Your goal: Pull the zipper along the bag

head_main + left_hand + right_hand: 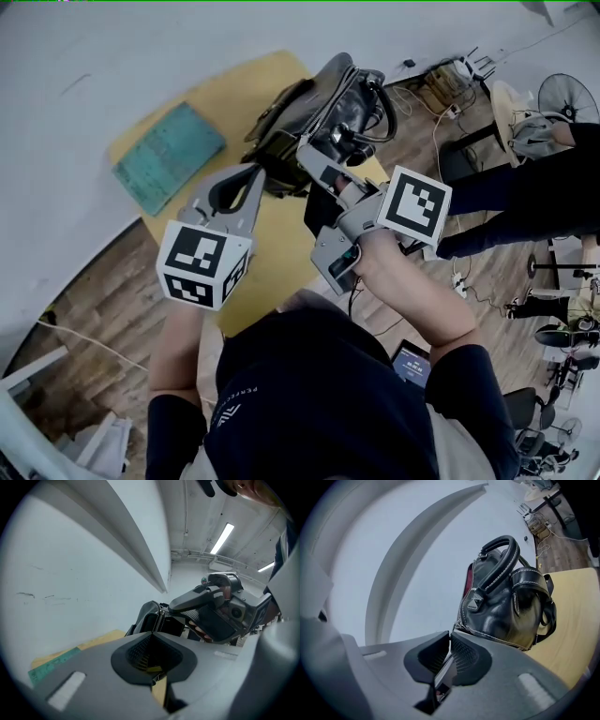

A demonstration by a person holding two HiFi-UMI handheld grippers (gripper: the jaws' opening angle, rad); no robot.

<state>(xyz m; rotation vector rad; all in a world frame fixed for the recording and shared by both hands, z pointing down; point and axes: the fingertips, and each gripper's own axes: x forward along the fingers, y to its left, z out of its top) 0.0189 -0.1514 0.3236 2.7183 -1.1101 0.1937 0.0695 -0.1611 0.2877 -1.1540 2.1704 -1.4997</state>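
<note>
- Black leather bag sits at the far end of the yellow table top, its two handles up and its zip running along the top seam.
- Teal mat lies on the left part of the same table top, well apart from the bag.
- Left gripper reaches in from the near left; its jaws are pressed together, and their tips rest against the bag's near left end. The left gripper view does not settle whether any of the bag is nipped between them.
- Right gripper comes in from the near right, and its tips are at the bag's top edge, just beside the left gripper's.
- In the right gripper view its jaws are closed on a thin dark zipper pull that lies flat between the pads, with the zip's teeth starting right beyond the tips.
- Both marker cubes face up toward the head camera, the left cube nearer than the right cube.
</note>
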